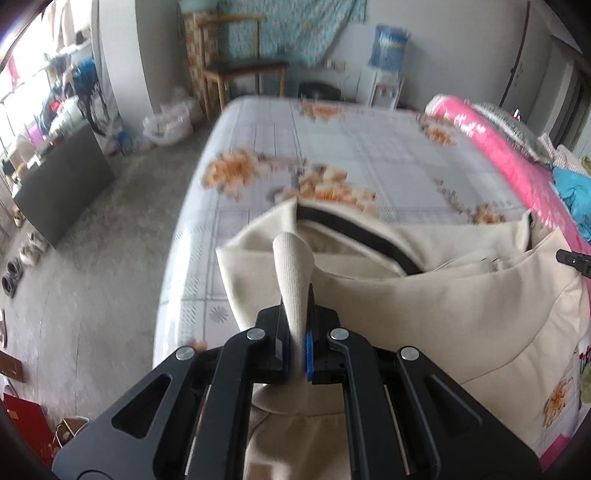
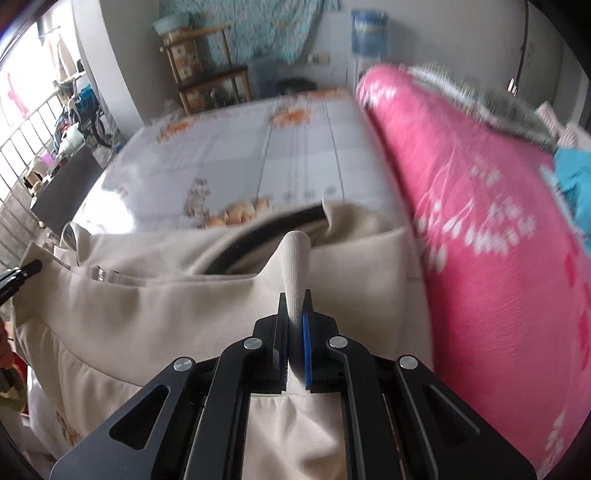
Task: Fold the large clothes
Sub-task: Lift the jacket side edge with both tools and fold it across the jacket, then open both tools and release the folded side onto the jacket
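The left gripper (image 1: pixel 297 317) has its jaws closed on a ribbed beige cuff or hem band (image 1: pixel 291 273) of a large cream garment (image 1: pixel 461 306), and the band sticks up past the fingertips. The right gripper (image 2: pixel 295 317) grips a matching ribbed band (image 2: pixel 295 262) of the same garment (image 2: pixel 155 314) in the same way, jaws pinched tight on the cloth.

The garment hangs stretched between the two grippers, above the near end of a bed (image 1: pixel 369 147) covered by a pale grey checked sheet with orange flowers. A dark band (image 1: pixel 354 229), seemingly a lining or trim, runs along the garment's inner edge. In the left wrist view the tip of the other gripper shows at the right edge, beside the cloth; in the right wrist view its counterpart shows at the left edge.

A pink quilt (image 2: pixel 480 206) with white marks lies along the right side of the bed, just beside the garment's right end. Beyond the bed stand a wooden chair (image 1: pixel 236 70) and a water dispenser (image 1: pixel 386 70) with a blue bottle, against a wall hung with a turquoise patterned cloth (image 1: pixel 295 29). Shoes (image 1: pixel 22 258) sit on the concrete floor to the left.

Both views are blurred.
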### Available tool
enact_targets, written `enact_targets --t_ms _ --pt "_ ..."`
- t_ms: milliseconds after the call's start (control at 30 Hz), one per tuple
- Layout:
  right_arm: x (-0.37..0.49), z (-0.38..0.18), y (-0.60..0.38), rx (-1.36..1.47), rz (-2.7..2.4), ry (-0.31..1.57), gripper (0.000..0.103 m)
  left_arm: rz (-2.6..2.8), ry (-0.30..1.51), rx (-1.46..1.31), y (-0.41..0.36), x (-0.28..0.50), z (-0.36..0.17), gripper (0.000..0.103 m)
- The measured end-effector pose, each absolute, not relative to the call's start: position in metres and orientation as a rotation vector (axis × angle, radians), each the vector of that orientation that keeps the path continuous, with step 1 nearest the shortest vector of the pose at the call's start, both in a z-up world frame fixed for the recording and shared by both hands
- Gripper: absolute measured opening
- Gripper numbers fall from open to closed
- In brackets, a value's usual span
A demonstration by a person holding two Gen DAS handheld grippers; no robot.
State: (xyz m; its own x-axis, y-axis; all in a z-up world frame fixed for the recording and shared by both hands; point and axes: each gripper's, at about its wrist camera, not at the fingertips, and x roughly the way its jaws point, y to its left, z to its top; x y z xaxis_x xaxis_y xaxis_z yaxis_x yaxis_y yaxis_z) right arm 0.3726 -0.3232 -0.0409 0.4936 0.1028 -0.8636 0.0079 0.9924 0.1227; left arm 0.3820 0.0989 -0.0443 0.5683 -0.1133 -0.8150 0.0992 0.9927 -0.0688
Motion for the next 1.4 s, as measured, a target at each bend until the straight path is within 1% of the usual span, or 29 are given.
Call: enact_targets --t_ms 67,100,167,233,300,367,400,433,467,500,533,667,733,800,900,967,1067,1100,1133,1167,1200,1333,1400 --pt "0.375 -0.047 -0.328 0.15 0.084 1.078 0.008 -0.133 0.996 -0.036 0.102 0.389 -0.056 0.006" --pt "0.374 -0.049 -0.33 0.165 0.099 1.086 0.01 -0.134 1.004 -0.041 0.103 0.39 -0.059 0.007" --pt "0.375 -0.051 -0.33 0.178 0.128 1.096 0.018 -0.135 1.015 -0.053 0.105 0.392 -0.065 0.009" --pt "0.378 -0.053 -0.328 0.166 0.145 1.112 0.032 -0.131 1.016 -0.059 0.107 0.392 -0.068 0.011" --pt "0.383 -0.056 -0.323 0.12 0.13 1.131 0.038 -0.131 1.018 -0.059 0.108 0.393 -0.07 0.012" --pt "0.386 -0.062 -0.318 0.059 0.093 1.145 0.038 -0.129 1.013 -0.054 0.106 0.393 -0.07 0.011" --pt "0.387 -0.064 -0.317 0.048 0.08 1.148 0.031 -0.128 1.007 -0.05 0.105 0.393 -0.069 0.009" --pt "0.385 -0.062 -0.316 0.039 0.062 1.142 0.017 -0.123 0.989 -0.043 0.105 0.39 -0.067 0.007" --pt "0.381 -0.058 -0.317 0.039 0.049 1.128 0.009 -0.119 0.972 -0.038 0.105 0.387 -0.063 0.006" --pt "0.373 -0.049 -0.317 0.065 0.051 1.098 0.006 -0.113 0.952 -0.03 0.104 0.383 -0.058 0.005" --pt "0.367 -0.04 -0.318 0.072 0.047 1.07 0.006 -0.108 0.925 -0.022 0.104 0.378 -0.051 0.005" --pt "0.341 0.016 -0.312 0.054 0.047 0.918 0.006 -0.145 0.805 -0.038 0.108 0.353 -0.004 0.005" --pt "0.344 0.04 -0.31 0.037 0.045 0.858 0.006 -0.165 0.76 -0.072 0.112 0.355 0.019 0.005" --pt "0.363 0.053 -0.312 0.013 0.021 0.818 0.006 -0.159 0.727 -0.084 0.112 0.368 0.032 0.005" --pt "0.397 0.046 -0.319 0.003 -0.019 0.82 0.006 -0.161 0.738 -0.106 0.109 0.403 0.032 0.005" --pt "0.424 0.024 -0.327 0.029 -0.033 0.867 0.006 -0.176 0.796 -0.137 0.108 0.434 0.018 0.005" --pt "0.454 -0.028 -0.337 0.048 -0.049 1.003 0.006 -0.165 0.963 -0.088 0.099 0.476 -0.028 0.012" --pt "0.457 -0.044 -0.34 0.04 -0.075 1.036 0.01 -0.153 1.01 -0.07 0.098 0.483 -0.039 0.019" --pt "0.455 -0.048 -0.343 0.043 -0.092 1.036 0.019 -0.123 1.062 -0.048 0.099 0.489 -0.052 0.024" --pt "0.449 -0.046 -0.346 0.052 -0.111 1.021 0.022 -0.115 1.058 -0.056 0.103 0.488 -0.052 0.029" --pt "0.442 -0.041 -0.349 0.061 -0.124 0.997 0.027 -0.111 1.03 -0.081 0.109 0.483 -0.046 0.03" --pt "0.412 -0.014 -0.344 0.043 -0.078 0.889 0.028 -0.187 0.857 -0.132 0.126 0.441 -0.003 0.031" --pt "0.405 -0.014 -0.331 0.024 0.044 0.899 0.028 -0.284 0.86 -0.124 0.115 0.426 0.0 0.031"
